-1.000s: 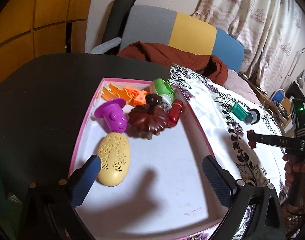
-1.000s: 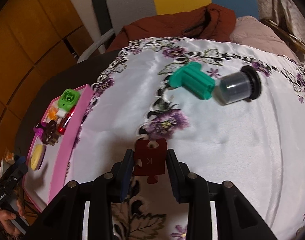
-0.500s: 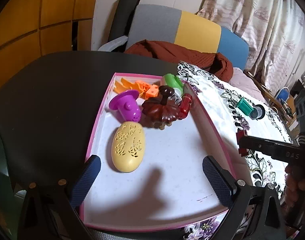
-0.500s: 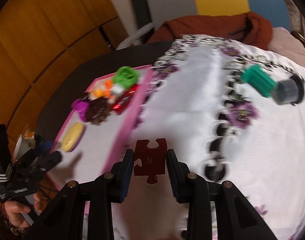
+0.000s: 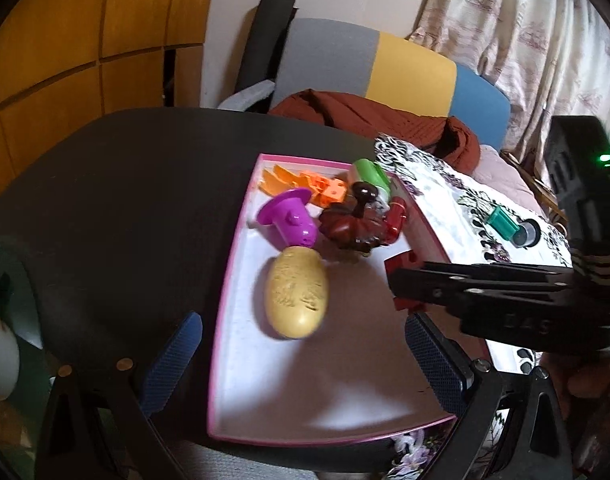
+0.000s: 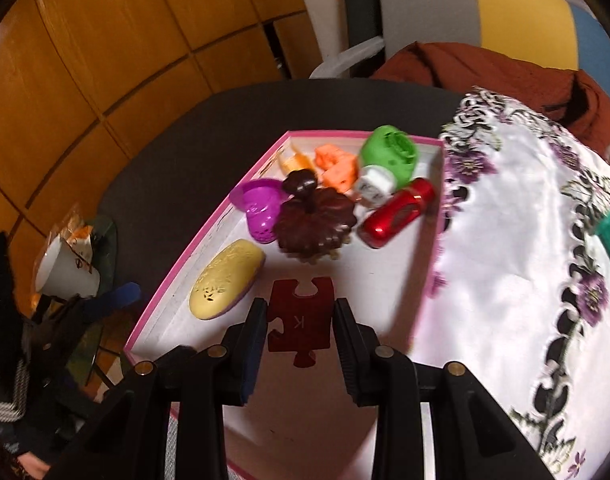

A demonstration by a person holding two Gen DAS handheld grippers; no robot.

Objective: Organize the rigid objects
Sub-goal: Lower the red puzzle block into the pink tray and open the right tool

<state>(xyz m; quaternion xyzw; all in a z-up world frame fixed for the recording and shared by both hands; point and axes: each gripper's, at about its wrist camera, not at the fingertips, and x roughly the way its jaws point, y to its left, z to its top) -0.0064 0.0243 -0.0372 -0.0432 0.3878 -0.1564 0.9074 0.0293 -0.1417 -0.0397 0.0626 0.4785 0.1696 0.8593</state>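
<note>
Right wrist: puzzle piece (image 6: 299,322) over tray (image 6: 209,224), prob. inside rim.

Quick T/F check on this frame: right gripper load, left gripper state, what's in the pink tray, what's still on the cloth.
1. The right gripper is shut on a red puzzle piece. True.
2. The left gripper holds the yellow oval case. False: its jaws stand open with nothing between them; the case lies in the pink tray.
3. The puzzle piece already lies flat on the tray floor. False: it is clamped between the right gripper's fingers above the tray.
4. A green piece lies on the flowered cloth, outside the tray. True.
5. The purple funnel-shaped toy is on the cloth. False: it is in the tray.
</note>
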